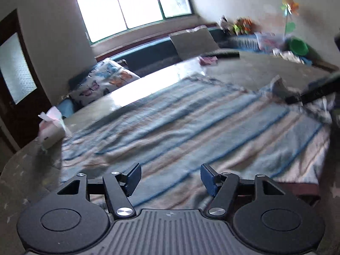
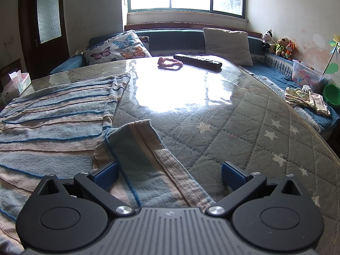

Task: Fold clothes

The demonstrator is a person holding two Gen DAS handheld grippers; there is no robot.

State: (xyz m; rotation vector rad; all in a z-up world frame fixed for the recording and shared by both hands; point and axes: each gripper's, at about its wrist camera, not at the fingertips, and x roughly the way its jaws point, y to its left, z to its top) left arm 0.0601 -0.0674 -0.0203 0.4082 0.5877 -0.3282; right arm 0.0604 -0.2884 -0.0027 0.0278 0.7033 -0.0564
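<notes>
Sleeve (image 2: 136, 153) runs lengthwise between right gripper (image 2: 170, 176) jaws, wide open, nothing gripped; left gripper (image 1: 170, 179) half-open, empty, above striped garment (image 1: 180, 127).

left wrist cam: low over striped garment (image 1: 180, 123), angled down, facing window (image 1: 131, 2), blurred | right wrist cam: low at garment's sleeve (image 2: 136, 148), angled down, same window ahead | shared: garment, table (image 2: 244, 131), butterfly pillow (image 2: 119, 48), tissue box (image 1: 51, 131)
</notes>
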